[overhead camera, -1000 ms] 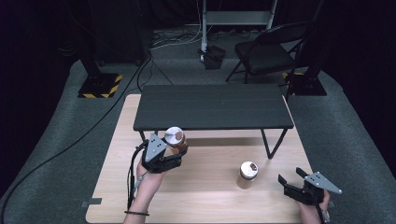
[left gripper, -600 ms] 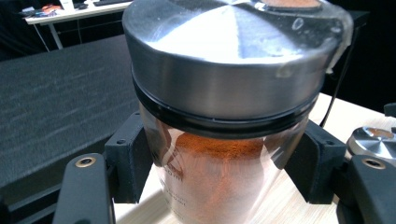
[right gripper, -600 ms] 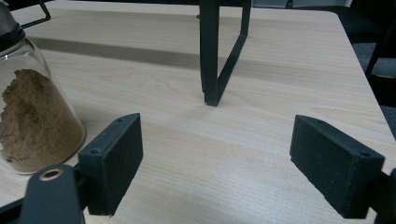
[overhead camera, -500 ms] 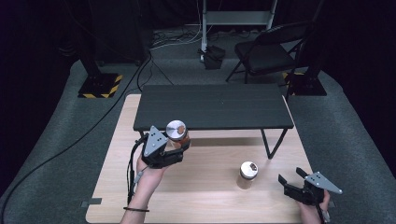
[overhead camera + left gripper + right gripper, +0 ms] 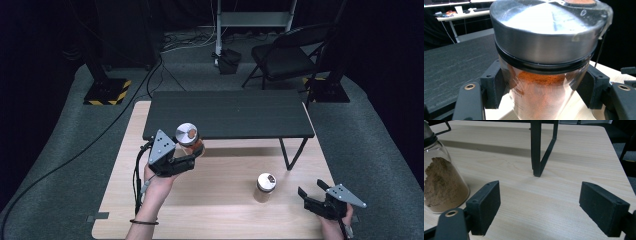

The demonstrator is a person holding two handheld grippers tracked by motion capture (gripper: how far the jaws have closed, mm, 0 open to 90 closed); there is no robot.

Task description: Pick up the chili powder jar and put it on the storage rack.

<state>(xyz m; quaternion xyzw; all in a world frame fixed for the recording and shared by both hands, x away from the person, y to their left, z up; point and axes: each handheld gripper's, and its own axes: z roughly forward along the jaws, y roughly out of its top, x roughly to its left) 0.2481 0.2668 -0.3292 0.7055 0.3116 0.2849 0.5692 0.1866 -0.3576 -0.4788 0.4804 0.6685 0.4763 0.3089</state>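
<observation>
The jar of orange powder (image 5: 544, 75) stands upright between the left gripper (image 5: 192, 156) fingers (image 5: 492, 86), clamped at both sides below its steel lid (image 5: 187, 133), lifted just before the black shelf (image 5: 230, 112). Faint "ml" print shows; nothing else reads. The right gripper (image 5: 311, 192), half-open and empty, has the brown-powder jar (image 5: 265, 186) just left of its fingers

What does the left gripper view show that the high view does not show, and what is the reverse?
The left gripper view gives the close detail: orange powder inside the glass jar, faint printed marks on its glass, a black ring under its metal lid, and both pads pressing its sides.

The high view gives the layout: the left gripper holding that jar beside the front edge of the black shelf, a second jar standing on the wooden table, and the right gripper open near it.

Both show the held jar and the black shelf.
</observation>
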